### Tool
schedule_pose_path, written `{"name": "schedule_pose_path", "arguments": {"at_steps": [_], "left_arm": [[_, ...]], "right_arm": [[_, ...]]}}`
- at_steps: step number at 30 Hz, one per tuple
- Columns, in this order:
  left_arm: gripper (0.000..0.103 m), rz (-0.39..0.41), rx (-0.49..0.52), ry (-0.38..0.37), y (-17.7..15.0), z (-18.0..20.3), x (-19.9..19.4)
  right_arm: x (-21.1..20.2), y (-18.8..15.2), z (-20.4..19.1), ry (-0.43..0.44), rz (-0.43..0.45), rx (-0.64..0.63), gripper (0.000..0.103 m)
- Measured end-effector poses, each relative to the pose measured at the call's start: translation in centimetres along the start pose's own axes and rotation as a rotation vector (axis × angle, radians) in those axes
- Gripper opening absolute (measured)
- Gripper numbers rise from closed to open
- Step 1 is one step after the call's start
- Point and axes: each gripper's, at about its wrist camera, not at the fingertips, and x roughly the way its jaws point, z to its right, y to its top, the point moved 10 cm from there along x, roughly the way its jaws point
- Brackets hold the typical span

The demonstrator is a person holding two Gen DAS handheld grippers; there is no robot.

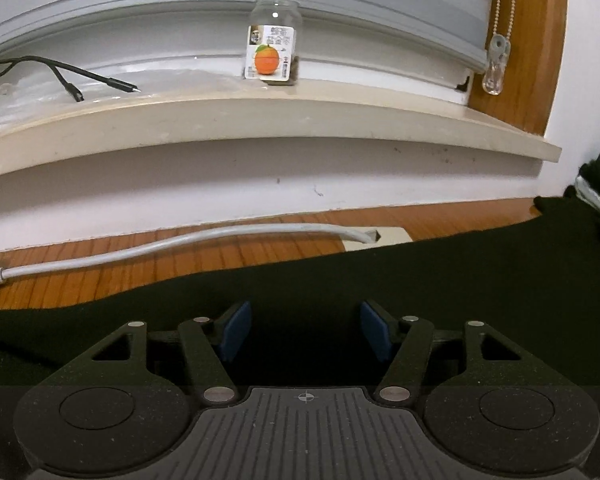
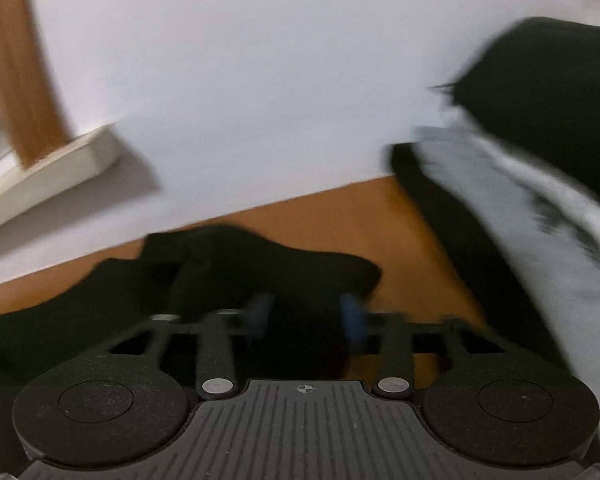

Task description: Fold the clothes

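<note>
A dark green-black garment (image 1: 380,280) lies spread over the wooden table (image 1: 140,260). My left gripper (image 1: 306,330) is open just above the cloth, with the blue pads (image 1: 236,332) apart and nothing between them. In the blurred right wrist view my right gripper (image 2: 306,318) is open, its jaws astride a bunched corner of the dark garment (image 2: 260,268). I cannot tell whether its pads touch the cloth.
A stack of dark and grey-white clothes (image 2: 520,200) sits at the right by the white wall; it also shows in the left wrist view (image 1: 596,192). A grey cable (image 1: 180,246) runs along the table's back. A windowsill (image 1: 260,120) holds a jar (image 1: 274,40) and black cables (image 1: 68,76).
</note>
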Motion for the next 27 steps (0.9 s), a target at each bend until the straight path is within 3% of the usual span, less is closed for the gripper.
{"name": "schedule_pose_path", "arguments": {"at_steps": [2, 6, 10, 13, 16, 19, 27], "left_arm": [[0.065, 0.012, -0.005, 0.01, 0.1, -0.1, -0.4], [0.061, 0.039, -0.052, 0.085, 0.4, -1.4, -0.8], [0.062, 0.063, -0.091, 0.102, 0.5, -2.2, -1.2], [0.065, 0.067, -0.081, 0.096, 0.6, -1.9, -1.1], [0.072, 0.056, -0.04, 0.092, 0.5, -1.2, -0.8], [0.075, 0.037, -0.007, 0.091, 0.2, -0.7, -0.5], [0.077, -0.005, 0.07, 0.115, -0.4, 0.4, 0.1]], "right_arm": [[0.2, 1.0, -1.3, -0.002, 0.013, -0.055, 0.006], [-4.9, 7.4, -2.2, -0.116, 0.272, -0.136, 0.005], [-11.0, 12.3, -1.3, -0.253, 0.511, -0.18, 0.005], [-10.9, 10.0, 3.3, -0.308, 0.408, -0.115, 0.009], [-6.7, 3.6, 5.9, -0.278, 0.092, -0.089, 0.019], [-6.9, 0.2, 6.0, -0.269, 0.04, -0.103, 0.037], [-8.2, -1.6, -0.9, -0.049, 0.061, -0.157, 0.048]]}}
